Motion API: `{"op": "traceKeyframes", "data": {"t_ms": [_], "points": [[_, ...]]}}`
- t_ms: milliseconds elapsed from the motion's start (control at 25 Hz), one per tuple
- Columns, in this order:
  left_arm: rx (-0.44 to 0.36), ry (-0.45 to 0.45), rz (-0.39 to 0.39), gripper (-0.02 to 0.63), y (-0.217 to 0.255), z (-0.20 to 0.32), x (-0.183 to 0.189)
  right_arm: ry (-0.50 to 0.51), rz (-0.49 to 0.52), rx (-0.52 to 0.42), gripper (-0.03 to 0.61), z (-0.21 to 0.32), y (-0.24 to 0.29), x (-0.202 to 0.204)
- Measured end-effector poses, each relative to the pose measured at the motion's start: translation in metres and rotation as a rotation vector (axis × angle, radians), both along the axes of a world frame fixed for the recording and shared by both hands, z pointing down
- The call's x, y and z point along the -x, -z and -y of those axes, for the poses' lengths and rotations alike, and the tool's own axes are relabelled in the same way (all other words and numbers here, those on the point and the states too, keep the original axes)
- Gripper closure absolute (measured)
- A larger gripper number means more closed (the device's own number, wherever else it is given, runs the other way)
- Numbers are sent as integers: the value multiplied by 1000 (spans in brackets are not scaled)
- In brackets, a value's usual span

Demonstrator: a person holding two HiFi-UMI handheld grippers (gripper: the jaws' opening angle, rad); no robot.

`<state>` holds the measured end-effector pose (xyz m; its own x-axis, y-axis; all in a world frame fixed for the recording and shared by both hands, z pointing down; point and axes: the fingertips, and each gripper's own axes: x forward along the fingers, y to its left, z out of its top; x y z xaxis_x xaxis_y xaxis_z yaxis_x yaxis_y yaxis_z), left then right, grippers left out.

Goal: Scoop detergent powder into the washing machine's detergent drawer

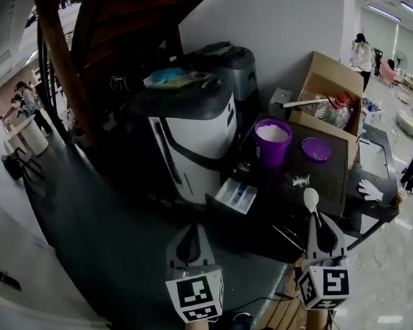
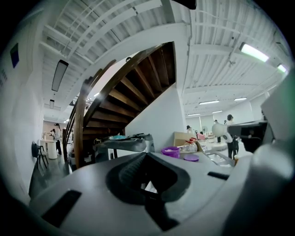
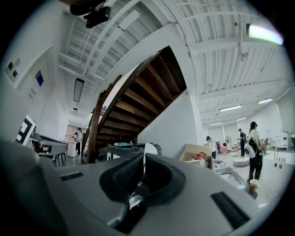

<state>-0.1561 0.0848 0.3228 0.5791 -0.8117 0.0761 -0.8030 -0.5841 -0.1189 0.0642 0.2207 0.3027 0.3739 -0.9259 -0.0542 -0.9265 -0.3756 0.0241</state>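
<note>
my left gripper (image 1: 190, 232) has a pale grey shell that narrows toward the front, with a dark teardrop hollow down its middle. my right gripper (image 1: 316, 219) is the same shape and colour. each carries a cube at the back, the left marker cube (image 1: 196, 296) and the right marker cube (image 1: 323, 285), both with white faces printed with black square patterns. in the left gripper view my pads (image 2: 130, 169) are black and finely ribbed, set in smooth grey housing with dark rectangular slots (image 2: 62, 207). the right pads (image 3: 126, 174) look alike.
</note>
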Motion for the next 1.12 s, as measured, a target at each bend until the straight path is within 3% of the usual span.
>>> {"op": "traceKeyframes", "data": {"t_ms": [280, 680, 1120], "points": [[13, -63, 1, 612, 5, 31, -15, -39, -15, 28, 557, 24, 10, -1], [32, -82, 6, 612, 3, 64, -32, -59, -7, 55, 557, 55, 9, -18], [9, -38, 29, 612, 1, 125, -84, -24, 1, 16, 557, 129, 8, -79]]}}
